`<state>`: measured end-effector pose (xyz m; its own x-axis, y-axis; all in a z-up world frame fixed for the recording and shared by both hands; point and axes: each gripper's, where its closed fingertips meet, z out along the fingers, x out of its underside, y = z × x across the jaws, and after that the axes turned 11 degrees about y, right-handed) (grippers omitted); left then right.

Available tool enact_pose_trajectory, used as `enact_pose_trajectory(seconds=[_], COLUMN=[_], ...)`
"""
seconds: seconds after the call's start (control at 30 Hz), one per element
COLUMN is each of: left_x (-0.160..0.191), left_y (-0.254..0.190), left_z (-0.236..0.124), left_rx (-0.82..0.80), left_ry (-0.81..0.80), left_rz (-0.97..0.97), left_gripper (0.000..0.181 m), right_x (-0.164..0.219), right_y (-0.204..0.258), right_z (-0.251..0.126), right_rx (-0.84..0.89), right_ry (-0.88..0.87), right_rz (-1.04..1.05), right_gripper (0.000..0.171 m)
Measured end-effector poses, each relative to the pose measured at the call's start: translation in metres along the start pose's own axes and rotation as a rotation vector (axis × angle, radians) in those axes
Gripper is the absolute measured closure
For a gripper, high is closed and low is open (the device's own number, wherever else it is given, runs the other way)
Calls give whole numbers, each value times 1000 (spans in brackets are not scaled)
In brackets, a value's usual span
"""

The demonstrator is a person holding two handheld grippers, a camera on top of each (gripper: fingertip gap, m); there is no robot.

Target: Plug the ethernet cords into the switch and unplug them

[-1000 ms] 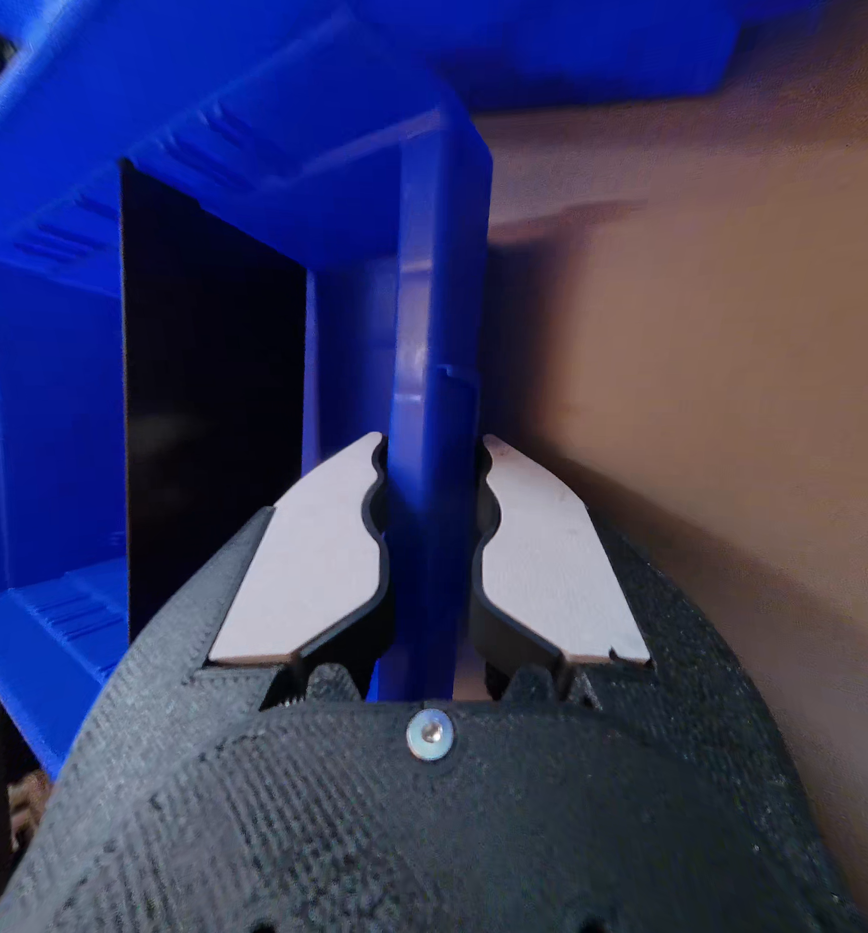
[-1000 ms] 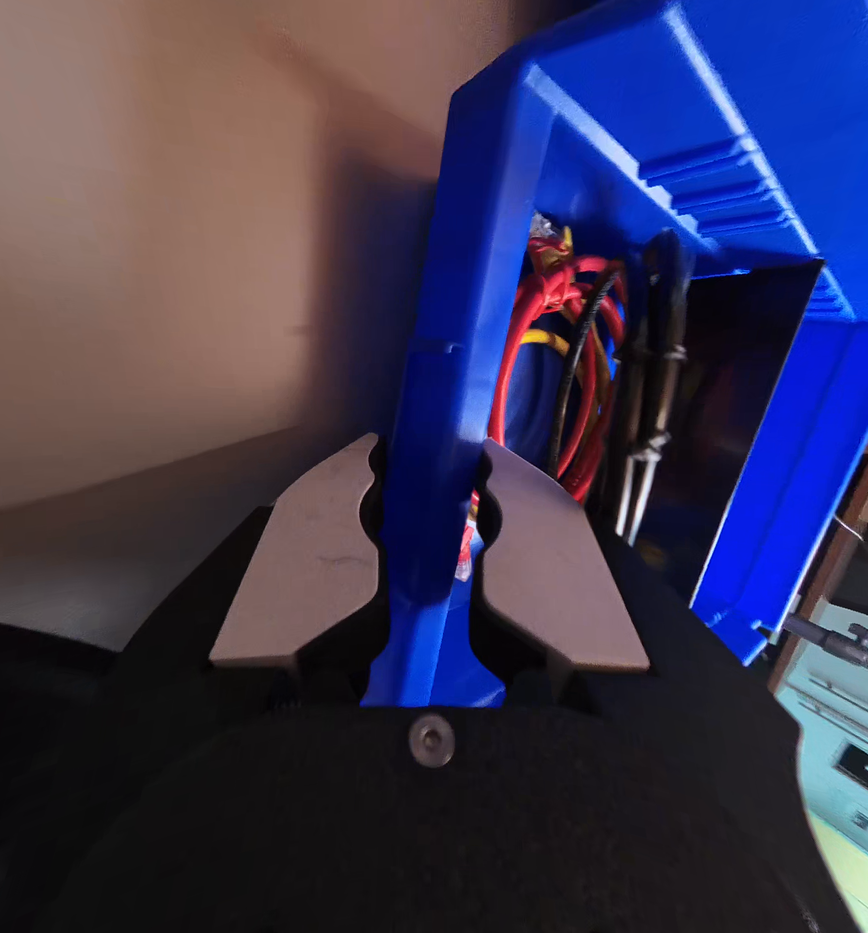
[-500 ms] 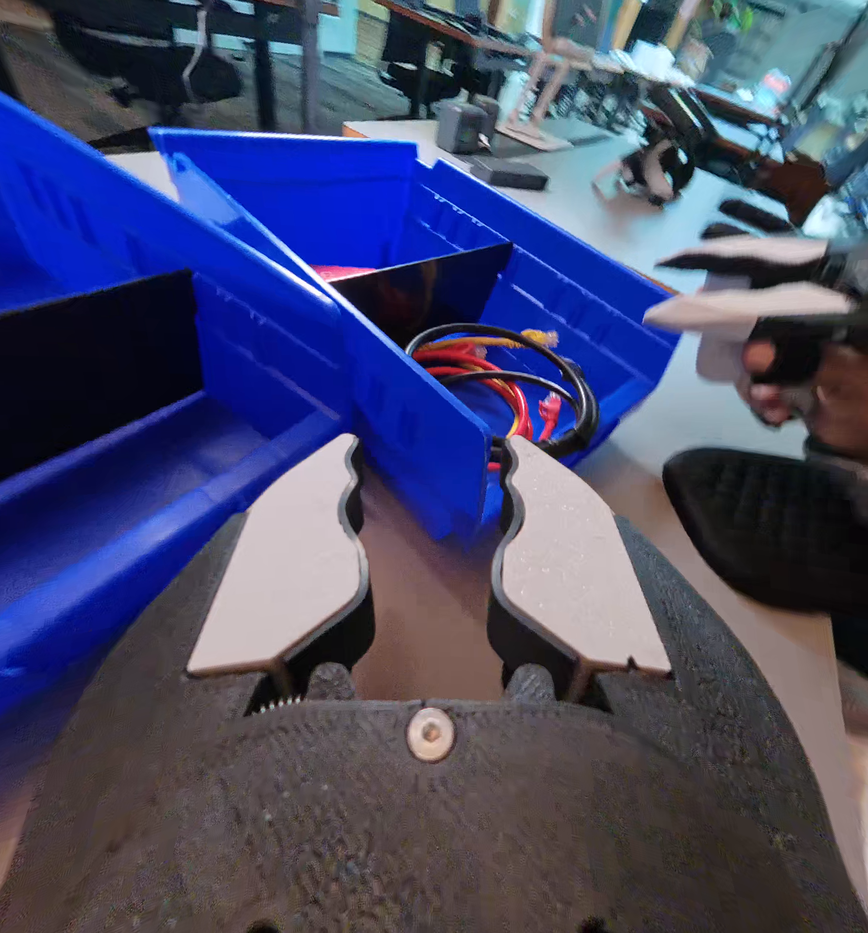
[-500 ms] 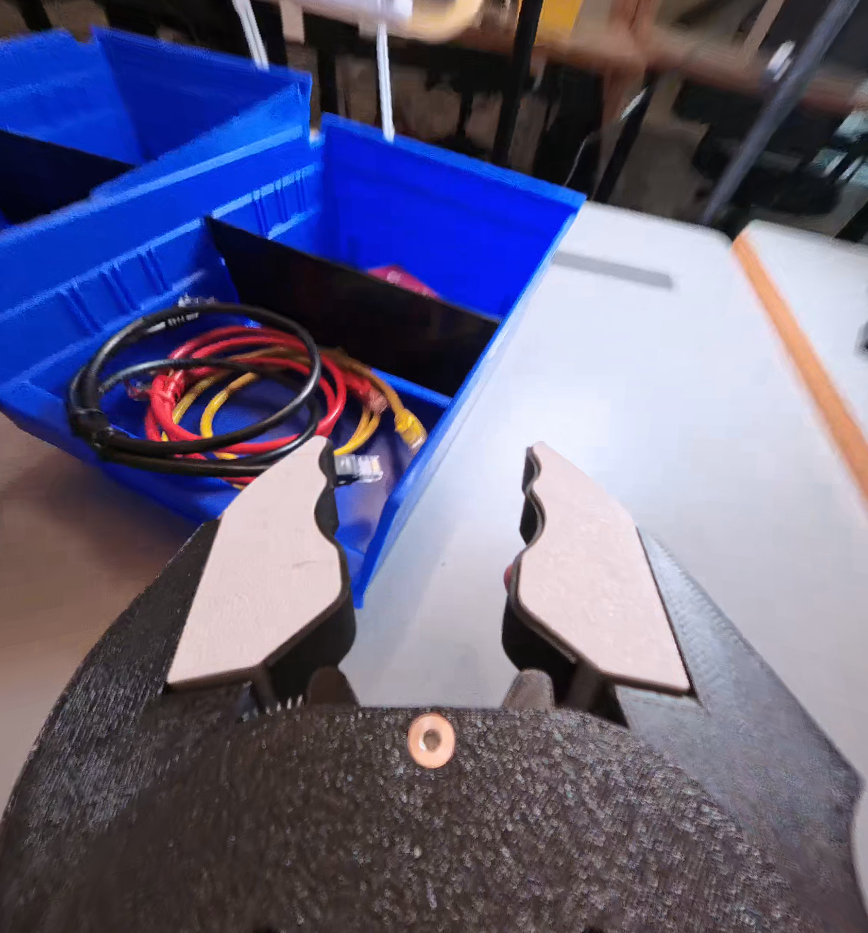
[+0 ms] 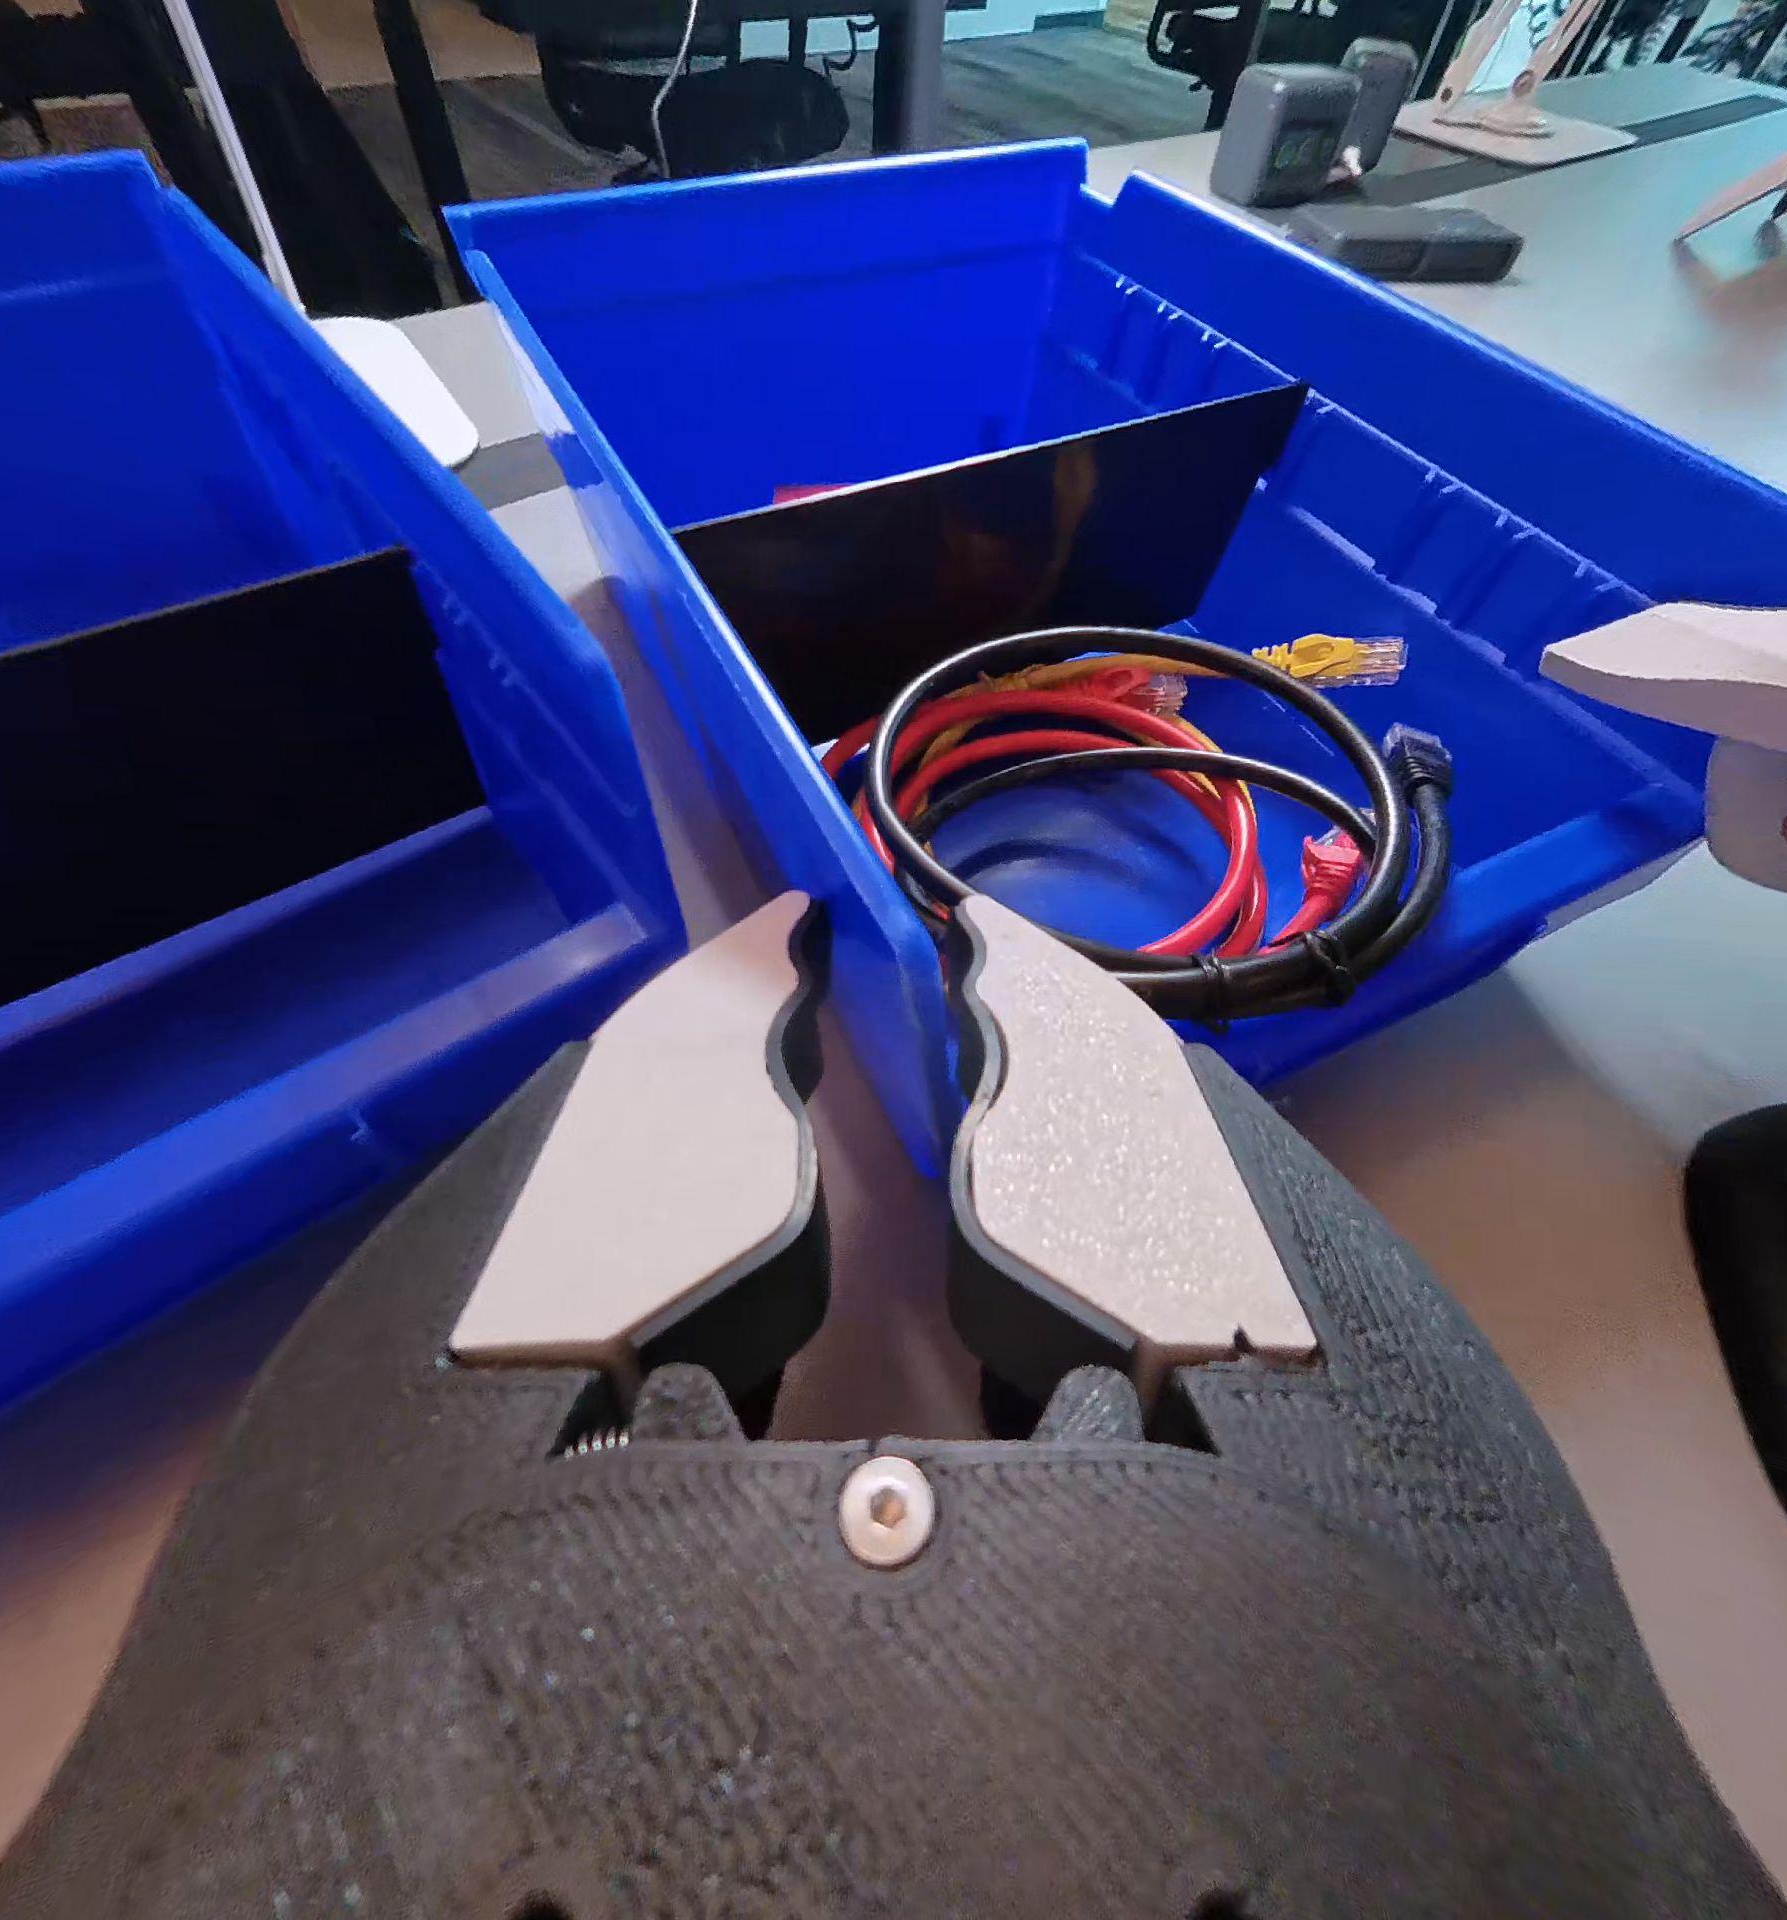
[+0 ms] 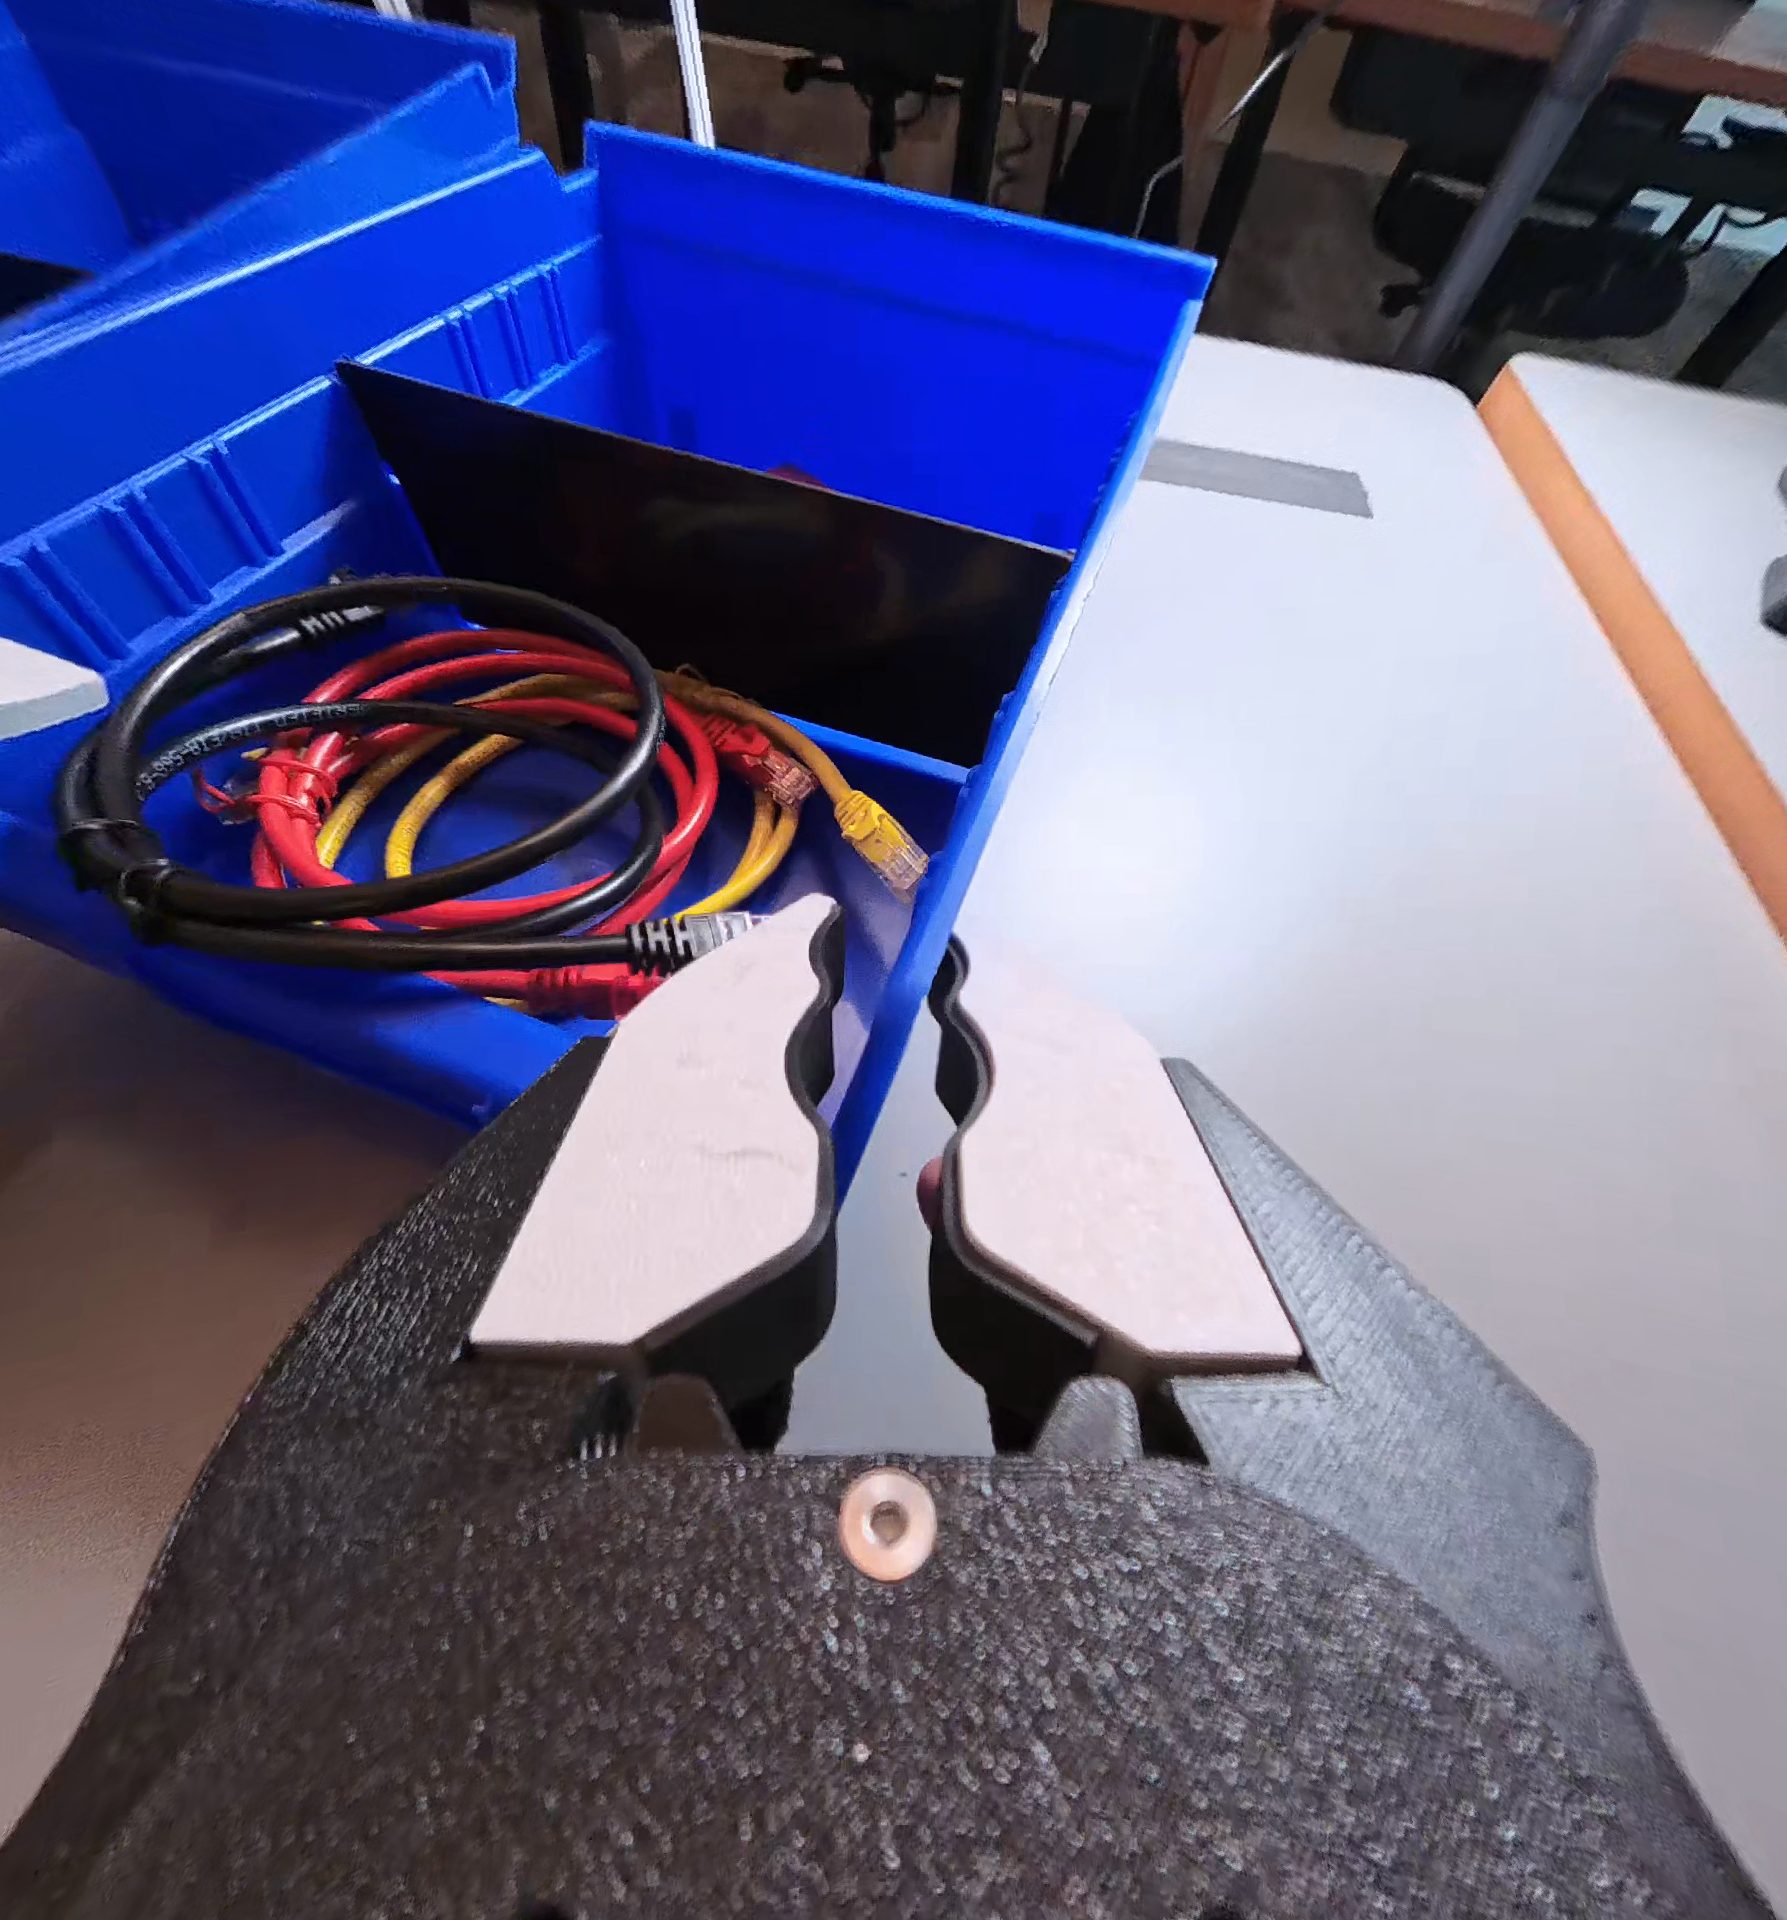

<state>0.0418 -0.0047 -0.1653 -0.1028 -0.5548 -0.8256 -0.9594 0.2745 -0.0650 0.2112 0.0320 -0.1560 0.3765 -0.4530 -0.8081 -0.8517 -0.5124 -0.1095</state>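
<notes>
A blue bin stands on the table and holds coiled black, red and yellow ethernet cords in its front compartment. My left gripper straddles the bin's left wall, its jaws narrowed onto it. My right gripper straddles the bin's right wall the same way. The black, red and yellow cords lie just left of it. One of the right gripper's fingers shows at the left view's right edge. No switch shows in either view.
A black divider splits the bin. A second blue bin with its own divider stands close on the left. The grey table extends right to an orange edge. Dark devices sit far back.
A second ago both grippers clamped the bin's walls with the bin tipped up. Half a second ago both were open and drawn back. Now both jaws have narrowed around the walls again.
</notes>
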Motion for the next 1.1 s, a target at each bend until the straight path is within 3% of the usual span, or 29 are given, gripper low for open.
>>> enact_pose_trajectory(seconds=[0.13,0.23,0.37,0.47,0.67,0.83,0.97,1.1], left_x=[-25,-55,-87,-91,-54,-11,32,76], left_y=[-10,-4,35,79,171,232,274,303], left_z=[-23,-60,-127,-180,-280,-339,-348,-331], left_rx=[5,-5,-40,-141,-383,-525,-579,-570], left_ry=[-75,-160,-295,-368,-416,-414,-347,-281], left_rz=[38,43,-24,-51,-122,-191,-248,-321], left_gripper=[160,160,162,164,166,166,167,168], right_x=[-26,-65,-127,-166,-205,-196,-172,-144], right_y=[-4,9,58,111,240,339,395,425], right_z=[-36,-70,-102,-108,-90,-57,-25,10], right_rx=[46,42,-54,-144,-360,-526,-616,-655], right_ry=[-79,-174,-330,-415,-474,-420,-322,-209], right_rz=[-17,-60,-114,-153,-201,-240,-262,-288], right_gripper=[157,155,154,154,154,152,151,150])
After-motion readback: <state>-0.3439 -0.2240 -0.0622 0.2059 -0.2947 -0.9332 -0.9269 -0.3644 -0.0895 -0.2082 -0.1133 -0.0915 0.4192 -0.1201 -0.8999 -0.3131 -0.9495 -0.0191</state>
